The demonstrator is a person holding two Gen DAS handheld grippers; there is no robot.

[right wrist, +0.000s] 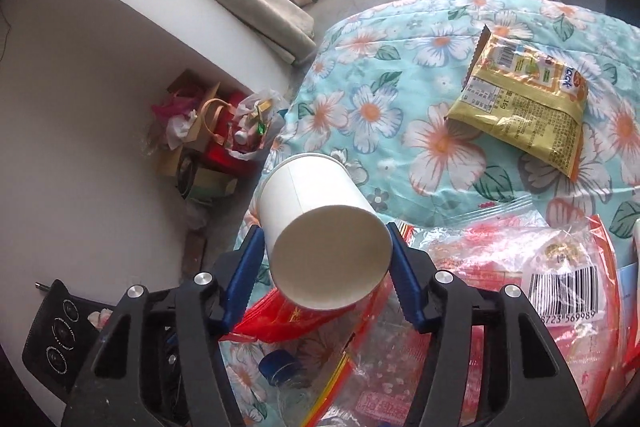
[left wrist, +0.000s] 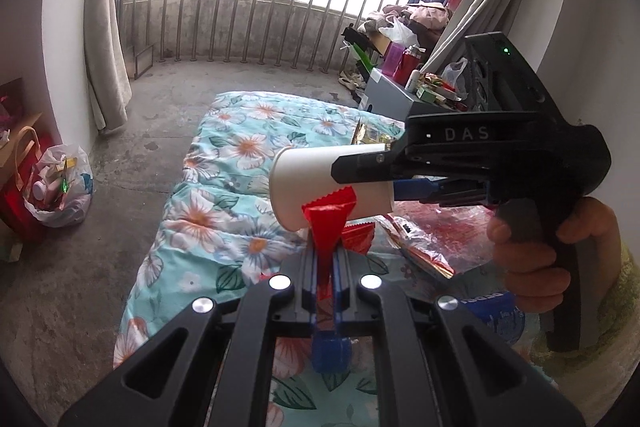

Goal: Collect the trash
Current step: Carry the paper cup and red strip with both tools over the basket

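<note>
From the left wrist, the left tongs (left wrist: 329,227) pinch a red wrapper (left wrist: 326,223) above the floral quilt (left wrist: 224,219). From the right wrist, the right tongs (right wrist: 326,261) clasp a white paper cup (right wrist: 320,227), a yellow snack packet (right wrist: 524,103) lying at two o'clock. Both catches likely go next to the trash bag (right wrist: 256,125) at ten o'clock.

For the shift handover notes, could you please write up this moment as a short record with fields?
surface: floral quilt
left gripper: shut on a red wrapper
right gripper: shut on a white paper cup, held at the mouth end with its base pointing away
loose trash on quilt: yellow snack packet, clear red-printed bag, blue-capped bottle
floor by wall: filled plastic bag
</note>
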